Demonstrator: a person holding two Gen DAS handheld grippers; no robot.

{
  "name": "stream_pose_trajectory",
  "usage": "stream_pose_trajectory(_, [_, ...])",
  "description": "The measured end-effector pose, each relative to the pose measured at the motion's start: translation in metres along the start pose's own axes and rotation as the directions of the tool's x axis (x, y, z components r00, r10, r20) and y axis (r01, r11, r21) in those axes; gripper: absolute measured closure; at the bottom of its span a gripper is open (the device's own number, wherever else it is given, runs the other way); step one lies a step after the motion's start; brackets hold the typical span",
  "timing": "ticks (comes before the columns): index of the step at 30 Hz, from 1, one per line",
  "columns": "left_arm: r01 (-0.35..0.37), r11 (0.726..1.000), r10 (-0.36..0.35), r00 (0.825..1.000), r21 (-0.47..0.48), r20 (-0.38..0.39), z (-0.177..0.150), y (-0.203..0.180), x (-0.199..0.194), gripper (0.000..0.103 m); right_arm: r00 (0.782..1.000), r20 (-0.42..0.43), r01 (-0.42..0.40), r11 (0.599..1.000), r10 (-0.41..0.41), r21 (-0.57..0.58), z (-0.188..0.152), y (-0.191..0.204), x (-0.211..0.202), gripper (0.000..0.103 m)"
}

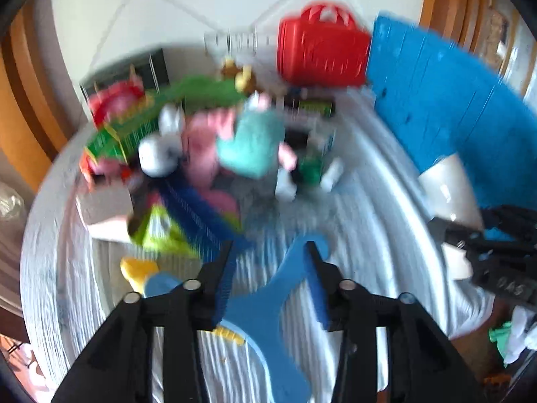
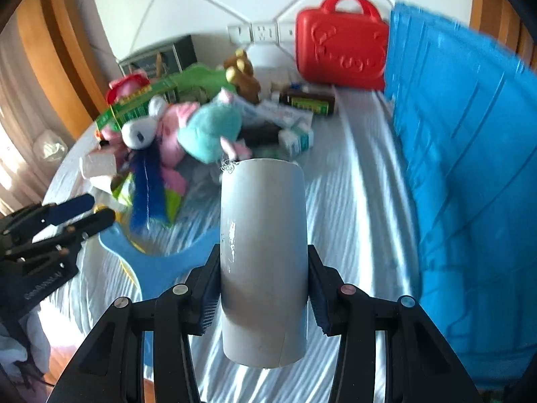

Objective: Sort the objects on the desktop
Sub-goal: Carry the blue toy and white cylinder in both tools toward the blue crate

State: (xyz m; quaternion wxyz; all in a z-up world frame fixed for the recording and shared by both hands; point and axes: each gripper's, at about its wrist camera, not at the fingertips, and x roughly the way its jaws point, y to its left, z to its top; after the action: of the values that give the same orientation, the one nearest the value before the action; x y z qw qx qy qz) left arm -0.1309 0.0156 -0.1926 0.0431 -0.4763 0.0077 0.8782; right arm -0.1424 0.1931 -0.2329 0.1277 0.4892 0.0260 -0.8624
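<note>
No label on the grey tube (image 2: 263,262) is readable.

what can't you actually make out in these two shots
- Left wrist view: motion blur smears the toy pile; labels are unreadable.
- Left wrist view: whether the left hand-held gripper actually presses the blue flat piece is unclear.
- Right wrist view: the grey cylinder in the right hand-held gripper hides the cloth behind it.
- Right wrist view: the blue bin is cut off by the edge.
</note>
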Motion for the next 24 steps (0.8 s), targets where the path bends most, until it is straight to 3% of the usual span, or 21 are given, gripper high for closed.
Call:
stream_pose_trajectory(4, [-0.002,1.0,0.002,0.993,-0.003,-0.122,-0.032,0.007,0.041,0.047,0.996,-0.089,-0.007,1.0,0.009,0.024,-0.017,0.002,0.036,0.058])
stream_pose_trajectory(6, [-0.018,1.0,0.015,0.984,-0.015,-0.175,-0.047,0.009,0.062,0.037,0.992,-0.128,-0.011,0.999,0.015,0.036,-0.022,0.001,0.057,0.058])
stream_pose_trajectory(11, [-0.089,0.995,0.074,0.962,-0.045,-0.264,-0.071,0.007,0.096,0.036,0.976,-0.216,-0.008,1.0,0.014,0.029,-0.034,-0.005,0.097,0.058])
stream_pose_trajectory(16, [-0.17,0.985,0.165,0.938,0.01,-0.305,-0.088,-0.017,0.121,0.036,0.963,-0.269,-0.015,1.0,0.016,0.007,-0.042,-0.012,0.12,0.058])
stream_pose_trajectory(19, [-0.219,0.976,0.211,0.94,-0.002,-0.268,-0.088,-0.019,0.124,0.022,0.96,-0.28,-0.023,1.0,0.02,-0.008,-0.045,-0.012,0.125,0.058])
stream_pose_trajectory(21, [-0.214,0.976,0.198,0.945,-0.032,-0.261,-0.087,-0.016,0.128,0.014,0.958,-0.285,-0.026,0.999,0.019,-0.021,-0.045,-0.012,0.128,0.058])
stream_pose_trajectory(23, [-0.167,0.983,0.143,0.958,-0.078,-0.249,-0.089,-0.011,0.13,0.018,0.957,-0.29,-0.03,0.999,0.018,-0.036,-0.047,-0.01,0.131,0.058])
stream_pose_trajectory(24, [-0.125,0.986,0.095,0.965,-0.107,-0.246,-0.091,-0.009,0.129,0.036,0.957,-0.288,-0.03,0.999,0.017,-0.043,-0.047,-0.009,0.131,0.058])
